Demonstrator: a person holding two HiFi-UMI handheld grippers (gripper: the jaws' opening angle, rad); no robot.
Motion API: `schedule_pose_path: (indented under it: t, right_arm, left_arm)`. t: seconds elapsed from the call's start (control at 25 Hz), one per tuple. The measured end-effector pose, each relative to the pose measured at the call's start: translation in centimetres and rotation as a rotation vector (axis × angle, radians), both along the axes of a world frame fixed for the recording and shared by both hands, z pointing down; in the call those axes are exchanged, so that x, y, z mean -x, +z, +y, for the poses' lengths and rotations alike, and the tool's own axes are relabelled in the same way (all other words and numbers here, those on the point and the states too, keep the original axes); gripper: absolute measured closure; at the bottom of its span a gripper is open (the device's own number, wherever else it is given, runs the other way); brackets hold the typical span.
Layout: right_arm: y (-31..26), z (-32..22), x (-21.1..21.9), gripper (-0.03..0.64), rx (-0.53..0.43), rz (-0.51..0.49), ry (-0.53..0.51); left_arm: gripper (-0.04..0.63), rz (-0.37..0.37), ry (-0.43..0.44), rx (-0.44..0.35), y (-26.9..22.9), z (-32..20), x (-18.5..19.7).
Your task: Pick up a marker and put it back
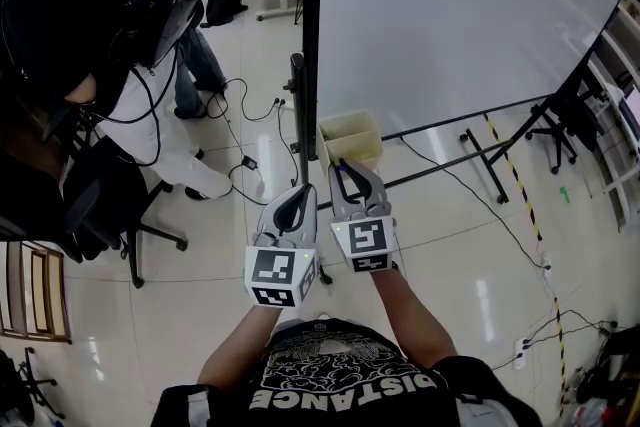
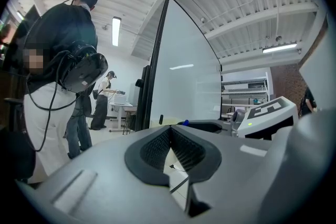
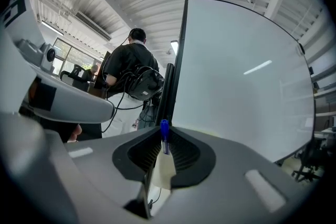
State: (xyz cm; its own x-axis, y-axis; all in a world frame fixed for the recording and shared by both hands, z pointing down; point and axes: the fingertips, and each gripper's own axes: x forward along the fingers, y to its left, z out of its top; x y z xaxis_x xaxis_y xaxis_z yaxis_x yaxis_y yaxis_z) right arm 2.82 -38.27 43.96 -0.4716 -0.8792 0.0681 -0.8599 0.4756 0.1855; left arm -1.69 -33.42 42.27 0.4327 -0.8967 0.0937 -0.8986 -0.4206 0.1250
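Ahead of a shirt [image 1: 345, 383] printed DISTANCE, right gripper [image 3: 164, 139] clamps a blue marker [image 3: 164, 131]; left gripper [image 2: 170, 131] is closed, empty.

Black short-sleeved T-shirt [image 1: 340, 377] with white print and lettering, grey left tongs [image 1: 297, 192] and right tongs [image 1: 347, 170], black ribbed pads [image 2: 185, 150], black-and-white square-marker cubes [image 1: 276, 273]

A box [image 1: 350, 151] sits on the floor [image 1: 450, 245] below the whiteboard [image 1: 450, 5] (person [image 1: 90, 15] at left).

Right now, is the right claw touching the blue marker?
Touching. The right gripper view shows the blue marker clamped between the two pads of the right claw, with no gap on either side.
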Motion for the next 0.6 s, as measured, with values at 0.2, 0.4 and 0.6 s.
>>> schedule_pose_path:
  t: [0.2, 0.4, 0.6]
  right_arm:
    - [0.5, 0.0, 0.2, 0.578, 0.014, 0.015, -0.013]
    - [0.3, 0.3, 0.3, 0.578, 0.007, 0.017, -0.013]
    - [-0.6, 1.0, -0.2, 0.578, -0.007, 0.013, -0.003]
  left_arm:
    - [0.589, 0.001, -0.002, 0.004, 0.2, -0.1, 0.0]
    - [0.589, 0.002, -0.001, 0.001, 0.1, -0.1, 0.0]
    - [0.589, 0.004, 0.01, -0.004, -0.2, 0.3, -0.4]
